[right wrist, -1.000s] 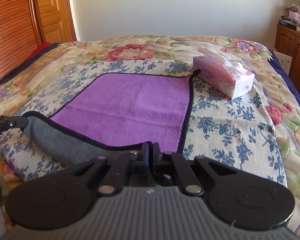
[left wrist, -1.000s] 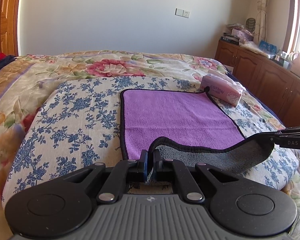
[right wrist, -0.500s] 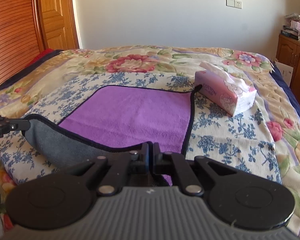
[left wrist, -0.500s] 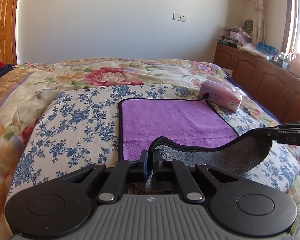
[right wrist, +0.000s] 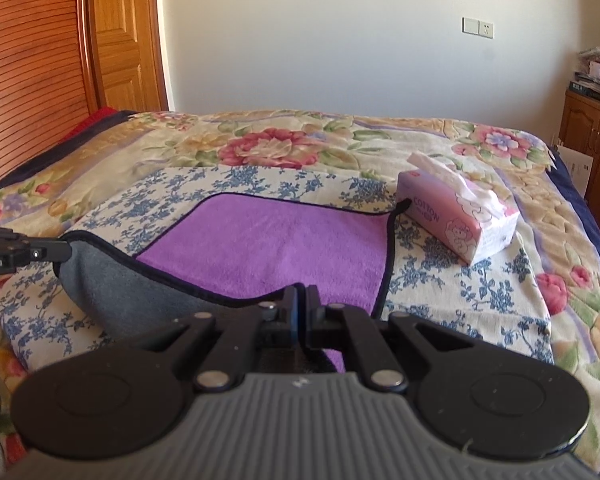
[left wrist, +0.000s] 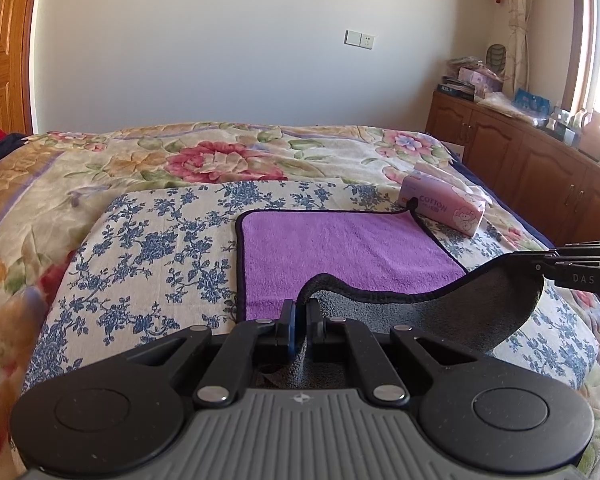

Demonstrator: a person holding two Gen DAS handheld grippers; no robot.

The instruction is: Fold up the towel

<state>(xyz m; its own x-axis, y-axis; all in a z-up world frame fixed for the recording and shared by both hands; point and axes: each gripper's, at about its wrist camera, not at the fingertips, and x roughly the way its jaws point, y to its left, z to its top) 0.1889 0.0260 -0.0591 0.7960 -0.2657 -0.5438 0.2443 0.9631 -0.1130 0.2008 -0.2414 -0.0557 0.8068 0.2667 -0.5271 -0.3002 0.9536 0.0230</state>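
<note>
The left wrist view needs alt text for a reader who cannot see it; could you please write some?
The left gripper, jaws shut on the near edge of a purple towel, lifts it off a floral bed, showing its grey underside. The right gripper holds the same edge at the right. A pink tissue box sits beyond the towel's far right corner.

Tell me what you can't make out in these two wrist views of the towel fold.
- Left wrist view: the towel corner pinched by the left gripper is hidden behind its own fingers.
- Right wrist view: the right gripper likewise covers its corner.
- Left wrist view: the tissue box print below "COTTON" is too small to read.
- Both views: the cabinet is cut off by the right edge.
</note>
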